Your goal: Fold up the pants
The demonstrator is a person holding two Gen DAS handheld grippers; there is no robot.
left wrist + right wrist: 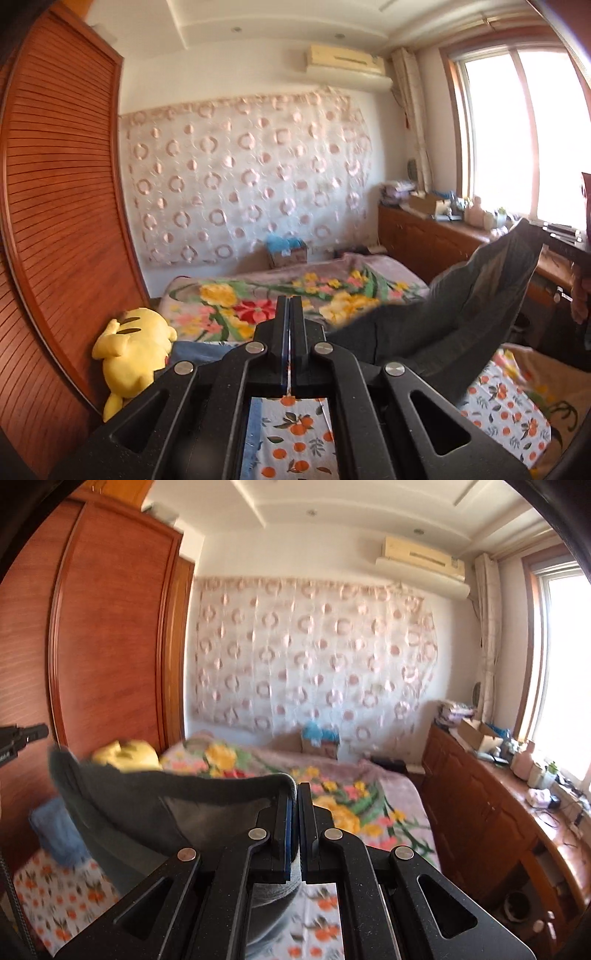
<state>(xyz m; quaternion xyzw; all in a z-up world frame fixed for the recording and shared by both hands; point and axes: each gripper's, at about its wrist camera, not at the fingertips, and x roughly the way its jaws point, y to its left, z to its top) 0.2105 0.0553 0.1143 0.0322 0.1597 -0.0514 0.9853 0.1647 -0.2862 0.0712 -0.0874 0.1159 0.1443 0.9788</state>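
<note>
The left gripper (290,301) has its jaws pressed fully together; whether cloth is pinched between them I cannot tell, though the grey pants (461,306) begin just beside it. The right gripper (297,788) has its jaws nearly together and pinches an edge of the pants (155,812). The pants hang in the air above the bed (280,291), stretched between the two grippers. A yellow plush toy (133,347) lies on the bed beside the wardrobe (55,184).
</note>
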